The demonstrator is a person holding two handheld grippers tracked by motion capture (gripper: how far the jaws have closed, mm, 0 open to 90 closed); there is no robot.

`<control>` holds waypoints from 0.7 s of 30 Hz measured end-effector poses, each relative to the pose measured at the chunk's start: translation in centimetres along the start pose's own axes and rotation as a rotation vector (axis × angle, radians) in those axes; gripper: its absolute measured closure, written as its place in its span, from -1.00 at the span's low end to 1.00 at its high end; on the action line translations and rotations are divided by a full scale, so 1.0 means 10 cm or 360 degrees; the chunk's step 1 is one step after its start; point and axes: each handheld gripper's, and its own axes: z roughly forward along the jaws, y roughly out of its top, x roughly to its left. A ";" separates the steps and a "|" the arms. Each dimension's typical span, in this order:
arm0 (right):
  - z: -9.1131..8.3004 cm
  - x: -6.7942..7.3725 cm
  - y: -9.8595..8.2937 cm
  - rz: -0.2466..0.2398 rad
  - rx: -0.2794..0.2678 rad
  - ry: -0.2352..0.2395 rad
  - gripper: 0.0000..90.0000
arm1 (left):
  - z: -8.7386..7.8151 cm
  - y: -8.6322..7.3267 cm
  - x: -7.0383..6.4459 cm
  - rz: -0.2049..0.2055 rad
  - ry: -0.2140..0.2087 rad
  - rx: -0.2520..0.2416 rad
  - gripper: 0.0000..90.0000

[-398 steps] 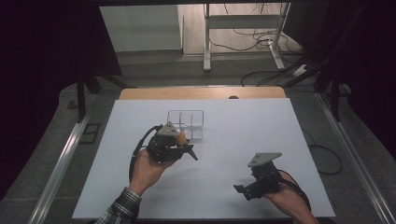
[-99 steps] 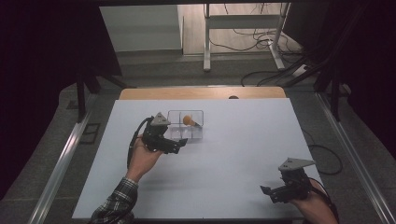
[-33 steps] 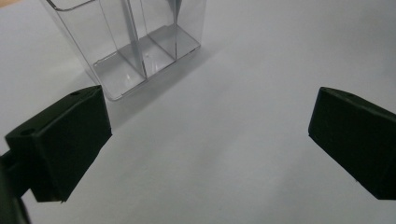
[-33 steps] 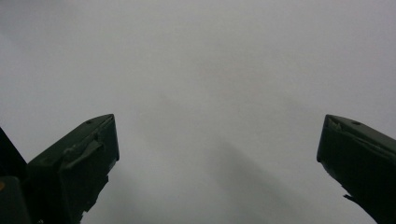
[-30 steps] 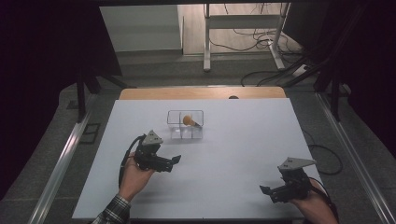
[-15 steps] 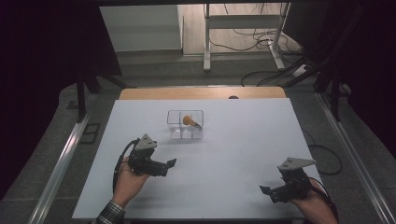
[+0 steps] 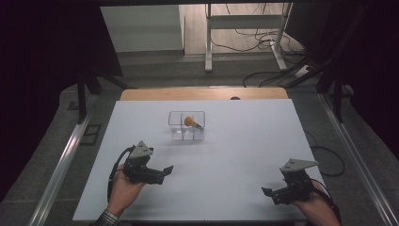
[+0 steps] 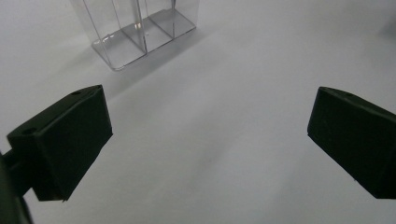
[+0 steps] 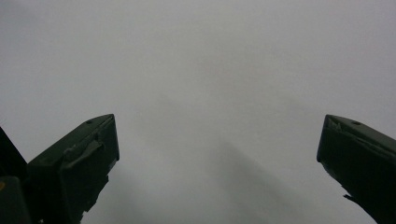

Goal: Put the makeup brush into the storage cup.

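Note:
A clear plastic organiser box with compartments stands on the white table, toward the back middle. An orange ball-shaped object lies in one of its rear compartments. My left gripper rests near the front left, open, jaws pointing right with nothing between them. In the left gripper view the box's front compartments sit ahead and to the upper left. My right gripper sits open at the front right, jaws pointing left over bare table.
A wooden strip runs along the table's far edge. Metal rails flank both sides. Cables and a desk frame lie on the floor beyond.
My left gripper has drawn back from the box toward the front left of the table. The orange object stays in the box. The right gripper has held still.

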 end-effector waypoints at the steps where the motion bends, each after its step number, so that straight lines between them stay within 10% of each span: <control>1: 0.00 0.00 0.00 0.0000 0.0000 0.0000 -1.00 | -0.01 -0.01 0.00 -0.0002 0.0004 -0.0001 -0.99; 21: 0.00 0.00 0.00 0.0000 0.0002 -0.0002 -1.00 | -0.22 -0.22 0.01 -0.0066 0.0034 -0.0012 -1.00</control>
